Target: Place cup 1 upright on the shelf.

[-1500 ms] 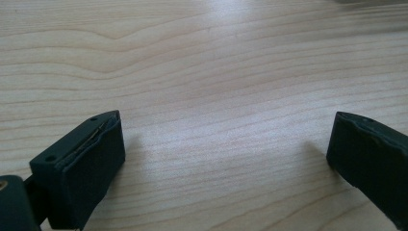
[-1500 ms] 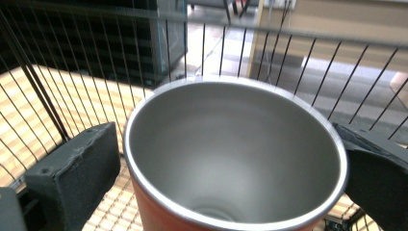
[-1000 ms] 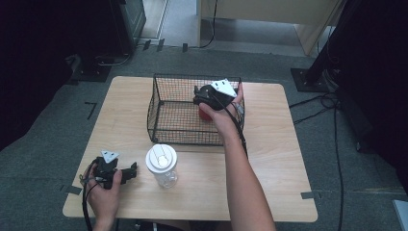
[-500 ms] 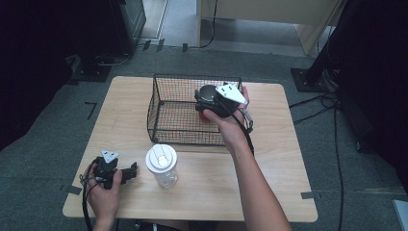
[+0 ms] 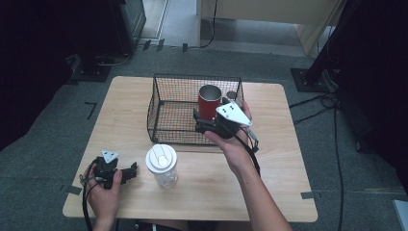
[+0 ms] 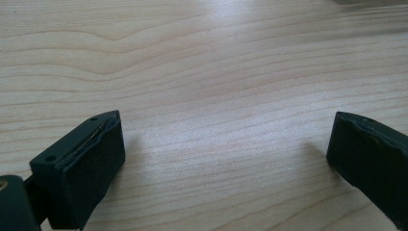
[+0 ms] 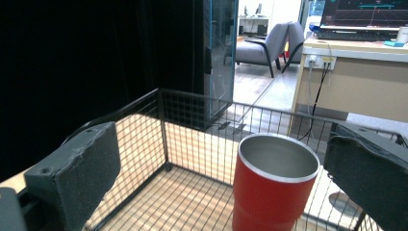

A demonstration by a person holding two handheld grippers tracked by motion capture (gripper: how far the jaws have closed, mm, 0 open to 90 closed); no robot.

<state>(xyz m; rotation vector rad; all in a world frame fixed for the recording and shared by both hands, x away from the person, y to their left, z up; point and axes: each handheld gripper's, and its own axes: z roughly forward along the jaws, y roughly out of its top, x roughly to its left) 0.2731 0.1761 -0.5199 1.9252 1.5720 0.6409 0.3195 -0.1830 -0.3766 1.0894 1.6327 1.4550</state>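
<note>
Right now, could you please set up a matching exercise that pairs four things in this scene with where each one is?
Things:
1. red cup
2. jar with the white lid
3. left hand-held gripper
4. right hand-held gripper

Places:
A. on the bare table, in front of the wire basket
B. at the table's near left corner, jaws open
C. upright inside the basket
D. raised at the basket's near right side, jaws open

Pairs: 1-C, 2-A, 3-B, 4-D

red cup [image 7: 274,187]: base cut off by bottom edge in right gripper view. in high view, right gripper [image 5: 204,122] hides cup's near side. clear jar [image 5: 162,166]: contents too small to tell.
</note>
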